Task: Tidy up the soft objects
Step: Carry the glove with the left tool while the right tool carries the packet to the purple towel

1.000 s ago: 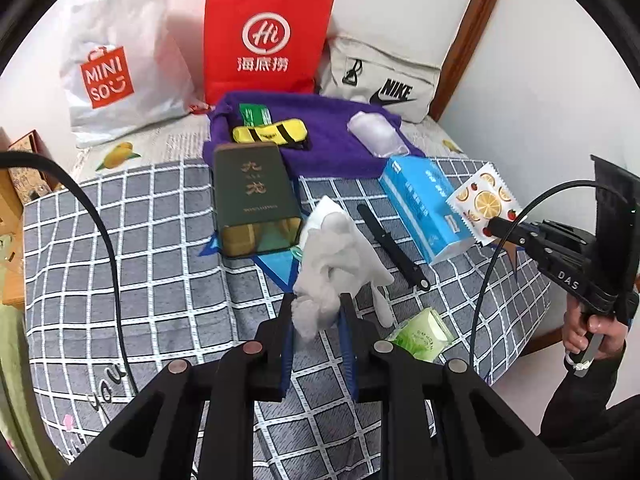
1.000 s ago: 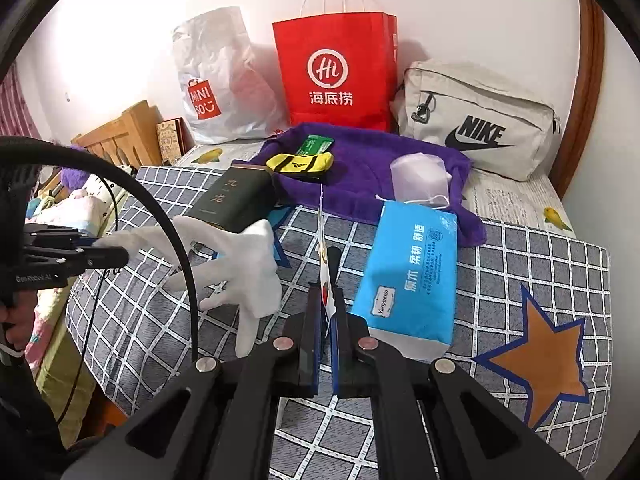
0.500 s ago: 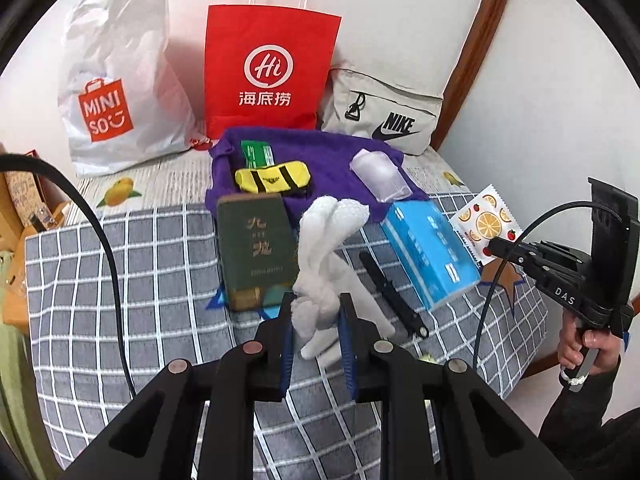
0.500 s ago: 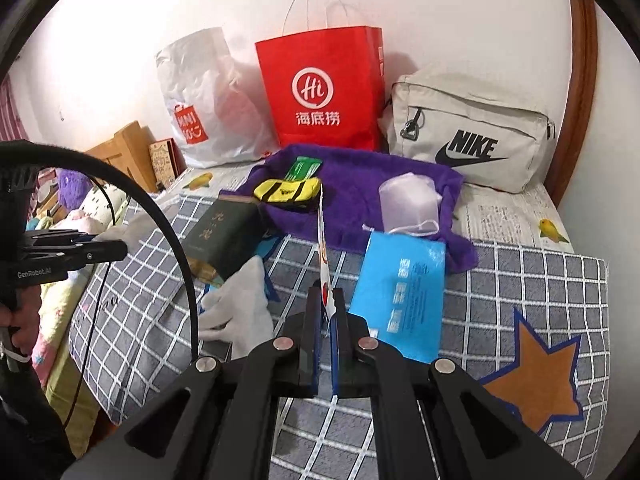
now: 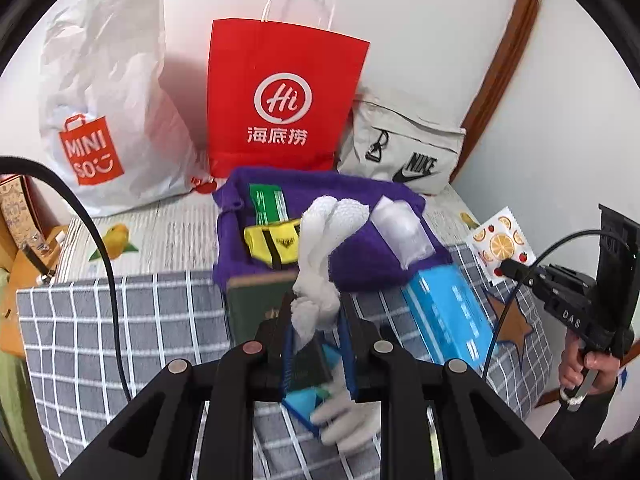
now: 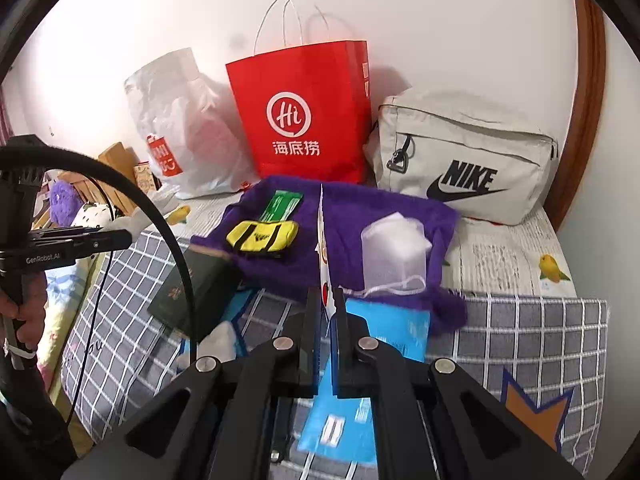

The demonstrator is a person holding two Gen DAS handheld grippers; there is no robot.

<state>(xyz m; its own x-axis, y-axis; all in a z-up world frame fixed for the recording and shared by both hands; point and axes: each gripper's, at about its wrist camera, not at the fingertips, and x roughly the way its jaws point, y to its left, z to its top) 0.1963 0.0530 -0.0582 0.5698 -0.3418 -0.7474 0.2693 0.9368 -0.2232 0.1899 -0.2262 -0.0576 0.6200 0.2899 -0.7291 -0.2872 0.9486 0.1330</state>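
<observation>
My left gripper [image 5: 316, 320] is shut on a white glove [image 5: 324, 240] and holds it up over the bed, close to the purple towel [image 5: 360, 264]. A second white glove [image 5: 348, 416] lies on the checked blanket below. My right gripper [image 6: 328, 300] is shut on a thin fruit-print packet [image 6: 322, 240], seen edge-on; it also shows in the left wrist view [image 5: 500, 244]. On the purple towel [image 6: 360, 216] lie yellow socks [image 6: 262, 236], a green packet [image 6: 282, 205] and a white mask [image 6: 394, 252].
A blue tissue pack [image 5: 448, 316] and a dark green box [image 5: 260, 312] lie on the grey checked blanket [image 5: 140, 320]. A red paper bag [image 6: 308, 112], a white Miniso bag [image 5: 104, 100] and a Nike bag [image 6: 468, 160] stand against the wall.
Both grippers have moved forward towards the purple towel. The left one carried the glove up off the blanket; the right still holds the packet.
</observation>
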